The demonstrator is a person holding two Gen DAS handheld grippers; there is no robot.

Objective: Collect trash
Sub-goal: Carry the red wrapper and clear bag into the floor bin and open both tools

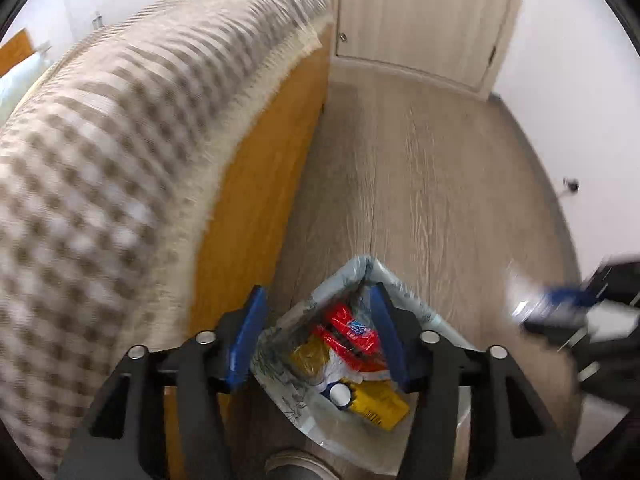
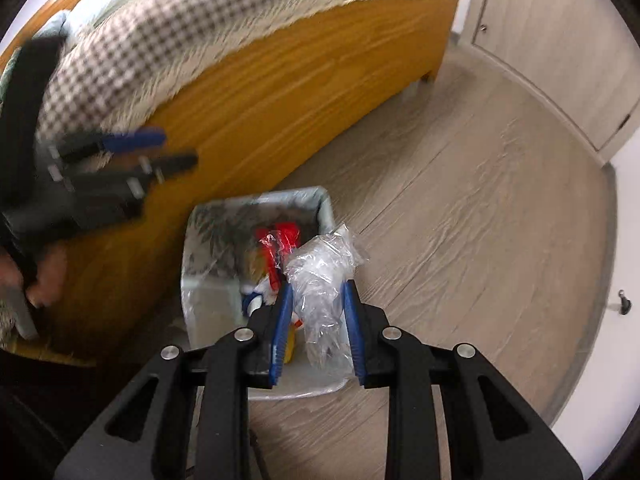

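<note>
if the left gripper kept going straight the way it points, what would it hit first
Probably the trash in the lined bin: the open left gripper frames a red wrapper there, though depth is unclear.

Open left gripper (image 1: pixel 318 332), lined bin (image 1: pixel 400 280) below

left gripper (image 1: pixel 318 330) fingers apart, right gripper (image 2: pixel 318 304) clamped

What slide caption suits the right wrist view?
Right gripper holds crumpled clear plastic over lined bin beside bed.
</note>
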